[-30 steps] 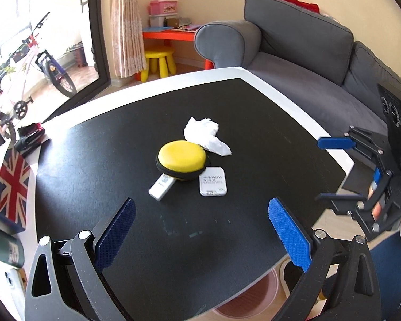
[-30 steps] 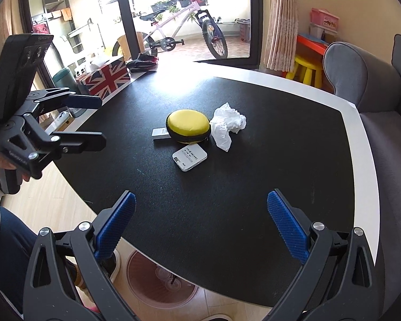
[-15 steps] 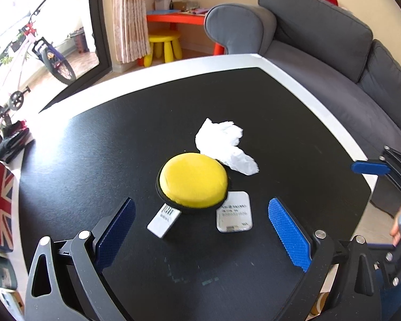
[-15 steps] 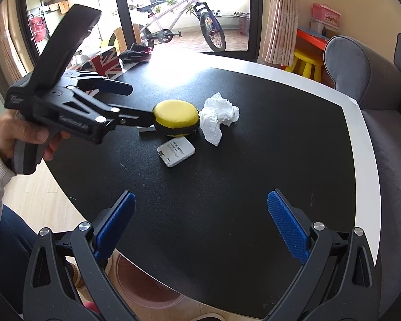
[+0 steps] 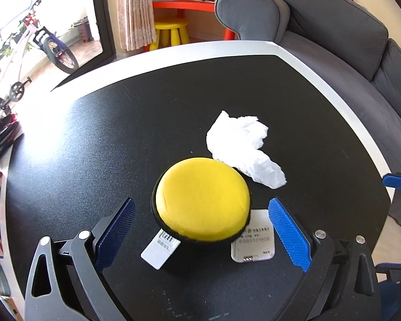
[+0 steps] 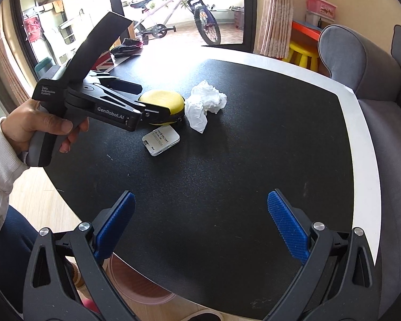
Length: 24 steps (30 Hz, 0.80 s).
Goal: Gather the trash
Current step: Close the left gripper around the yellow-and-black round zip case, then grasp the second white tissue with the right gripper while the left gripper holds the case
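crumpled tissue [image 5: 243, 147] lies on the tabletop [image 5: 93, 147] touching the yellow case [image 5: 201, 210], which the wide-open, empty left gripper [image 5: 200, 224] straddles, so it should probably reach past and pinch only paper; the right gripper [image 6: 200, 222] hangs open and empty.

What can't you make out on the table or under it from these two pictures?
- White card: the left wrist view shows one end; the yellow case covers the rest. The right wrist view hides it behind the left gripper.
- Grey tag: print too small to read.
- Pink bin: the right wrist view shows only a slice; the table edge and right gripper hide the rest.
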Tool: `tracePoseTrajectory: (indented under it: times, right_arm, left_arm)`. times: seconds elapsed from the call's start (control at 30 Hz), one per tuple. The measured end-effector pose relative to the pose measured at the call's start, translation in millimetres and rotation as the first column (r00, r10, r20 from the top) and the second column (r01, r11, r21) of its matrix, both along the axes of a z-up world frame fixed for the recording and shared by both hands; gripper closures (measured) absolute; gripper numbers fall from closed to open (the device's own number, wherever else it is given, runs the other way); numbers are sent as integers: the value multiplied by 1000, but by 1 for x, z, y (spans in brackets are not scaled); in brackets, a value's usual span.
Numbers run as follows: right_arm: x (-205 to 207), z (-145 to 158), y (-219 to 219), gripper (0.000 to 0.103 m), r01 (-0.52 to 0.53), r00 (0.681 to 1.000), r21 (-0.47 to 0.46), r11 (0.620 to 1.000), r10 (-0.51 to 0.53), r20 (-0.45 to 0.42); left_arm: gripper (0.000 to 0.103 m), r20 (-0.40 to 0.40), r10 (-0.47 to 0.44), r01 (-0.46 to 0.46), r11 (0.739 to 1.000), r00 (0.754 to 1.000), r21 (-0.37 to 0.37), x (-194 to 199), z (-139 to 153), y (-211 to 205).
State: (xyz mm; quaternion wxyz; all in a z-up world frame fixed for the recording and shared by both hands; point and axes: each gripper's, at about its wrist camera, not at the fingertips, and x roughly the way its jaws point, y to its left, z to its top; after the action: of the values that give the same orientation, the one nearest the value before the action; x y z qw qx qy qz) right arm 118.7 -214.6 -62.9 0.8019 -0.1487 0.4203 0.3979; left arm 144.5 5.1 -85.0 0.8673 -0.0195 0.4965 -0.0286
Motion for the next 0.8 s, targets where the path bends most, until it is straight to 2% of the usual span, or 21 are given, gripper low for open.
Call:
tracePoseTrajectory:
  times: [0.33,0.37,0.43,0.8]
  right_arm:
    - [4,-4,-4,5,6,1000,3,1000,-6,-10]
    - [4,-4,-5,5,7,1000,5,1000,-7,-12]
    - [5,-4,-5,5,7,1000,6,1000,-6,-12]
    - [8,-3,-4,5,16,1000,14,1000,-15,-20]
  left_arm:
    - [8,-2,5,-5,1000,1000,15,4,-9,-1]
    - [9,3,7,-7,1000,1000,20,3,-8,-1]
    - [24,-5,6,-6,1000,1000,11,3,-9,-1]
    - [26,23,12,-13,999,1000,31,-5,1,0]
